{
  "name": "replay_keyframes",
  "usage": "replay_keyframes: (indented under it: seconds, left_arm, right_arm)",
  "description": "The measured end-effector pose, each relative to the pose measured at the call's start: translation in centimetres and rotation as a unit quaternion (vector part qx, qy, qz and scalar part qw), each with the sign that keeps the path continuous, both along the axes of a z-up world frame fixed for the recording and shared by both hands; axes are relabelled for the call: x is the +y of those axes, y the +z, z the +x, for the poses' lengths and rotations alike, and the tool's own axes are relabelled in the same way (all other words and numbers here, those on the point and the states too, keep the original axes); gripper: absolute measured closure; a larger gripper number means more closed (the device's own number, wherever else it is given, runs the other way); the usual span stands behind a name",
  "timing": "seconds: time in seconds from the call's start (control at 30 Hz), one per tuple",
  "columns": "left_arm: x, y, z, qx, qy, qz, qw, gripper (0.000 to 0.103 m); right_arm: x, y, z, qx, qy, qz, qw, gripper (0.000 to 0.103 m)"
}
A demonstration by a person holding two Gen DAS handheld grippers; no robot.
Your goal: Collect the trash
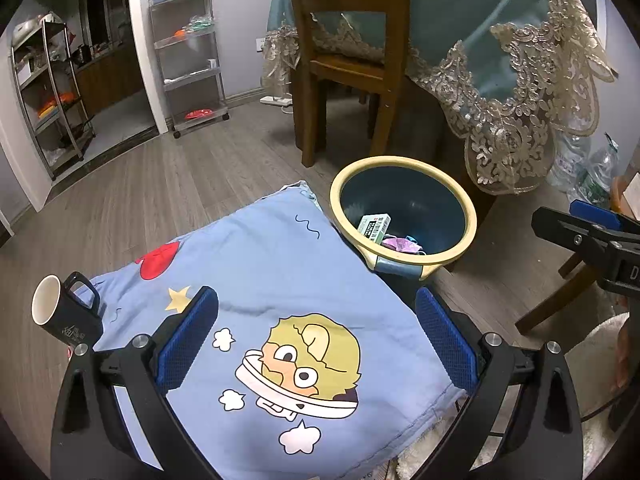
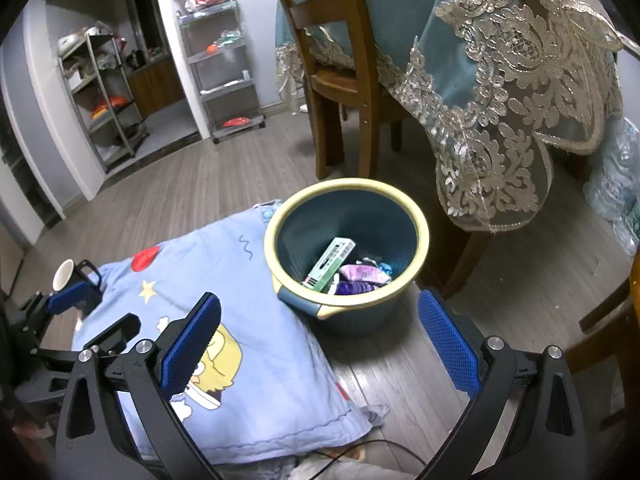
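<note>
A blue trash bin with a cream rim [image 1: 470, 216] [image 2: 424, 236] stands on the wood floor beside a blue cartoon cushion [image 1: 272, 280] [image 2: 248, 320]. Inside lie a green-and-white box [image 1: 374, 227] [image 2: 330, 262], a purple wrapper [image 1: 402, 245] [image 2: 364, 272] and other scraps. My left gripper [image 1: 316, 336] is open and empty above the cushion. My right gripper [image 2: 320, 340] is open and empty, just in front of the bin. The right gripper also shows at the right edge of the left wrist view [image 1: 580, 232], and the left gripper shows at the left of the right wrist view [image 2: 92, 320].
A black mug with a white inside [image 1: 64, 312] [image 2: 74, 280] lies at the cushion's left corner. A wooden chair [image 1: 344, 60] and a table with a teal lace cloth [image 1: 520, 80] stand behind the bin. Water bottles [image 1: 588, 172] are at the right. Metal shelves [image 1: 188, 52] stand by the far wall.
</note>
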State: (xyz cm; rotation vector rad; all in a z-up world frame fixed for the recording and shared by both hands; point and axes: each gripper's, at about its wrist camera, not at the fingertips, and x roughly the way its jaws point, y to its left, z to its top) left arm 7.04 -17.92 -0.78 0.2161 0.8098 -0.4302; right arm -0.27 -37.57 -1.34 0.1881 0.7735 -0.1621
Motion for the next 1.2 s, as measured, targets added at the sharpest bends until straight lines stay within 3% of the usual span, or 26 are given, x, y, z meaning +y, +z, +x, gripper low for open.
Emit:
replay_keyframes:
  seconds: [1.2]
  left_arm:
    - [-0.44, -0.02, -0.55, -0.006, -0.014, 0.005, 0.9999, 0.006]
  right_arm:
    - [0.26, 0.0, 0.1, 0.005, -0.001, -0.001, 1.0, 0.005]
